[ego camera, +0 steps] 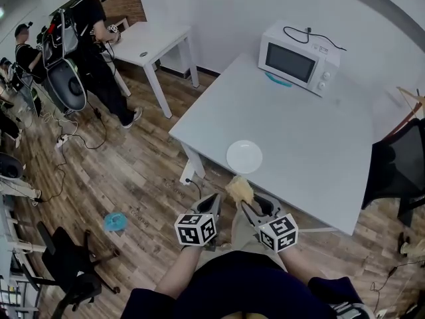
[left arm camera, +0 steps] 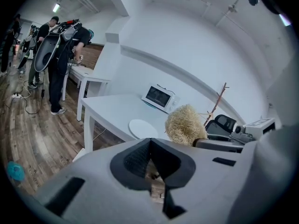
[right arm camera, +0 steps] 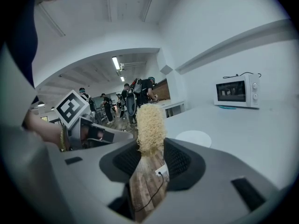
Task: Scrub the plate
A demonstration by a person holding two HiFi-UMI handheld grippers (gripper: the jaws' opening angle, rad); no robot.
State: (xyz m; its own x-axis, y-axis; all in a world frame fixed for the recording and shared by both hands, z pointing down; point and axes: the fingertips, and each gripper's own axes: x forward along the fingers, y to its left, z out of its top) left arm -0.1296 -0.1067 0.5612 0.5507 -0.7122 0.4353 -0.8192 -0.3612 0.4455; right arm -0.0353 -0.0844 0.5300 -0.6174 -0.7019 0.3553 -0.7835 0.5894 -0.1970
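A round white plate (ego camera: pixel 244 156) lies near the front edge of the white table (ego camera: pixel 312 145); it also shows in the left gripper view (left arm camera: pixel 143 128) and the right gripper view (right arm camera: pixel 194 137). Both grippers hang in front of the table, short of the plate and above the floor. My right gripper (ego camera: pixel 247 205) is shut on a straw-coloured fibre scrubber (ego camera: pixel 240 189), which stands pinched between its pads (right arm camera: pixel 150 127). The left gripper (ego camera: pixel 214 202) is beside it, jaws shut with nothing between them (left arm camera: pixel 149 143). The scrubber (left arm camera: pixel 185 124) sits just right of the left jaws.
A white microwave (ego camera: pixel 297 57) stands at the table's far side. A second white table (ego camera: pixel 149 42) and several people (ego camera: pixel 89 38) are at the back left. Black chairs (ego camera: pixel 398 171) flank the table; cables and a blue object (ego camera: pixel 114 221) lie on the wooden floor.
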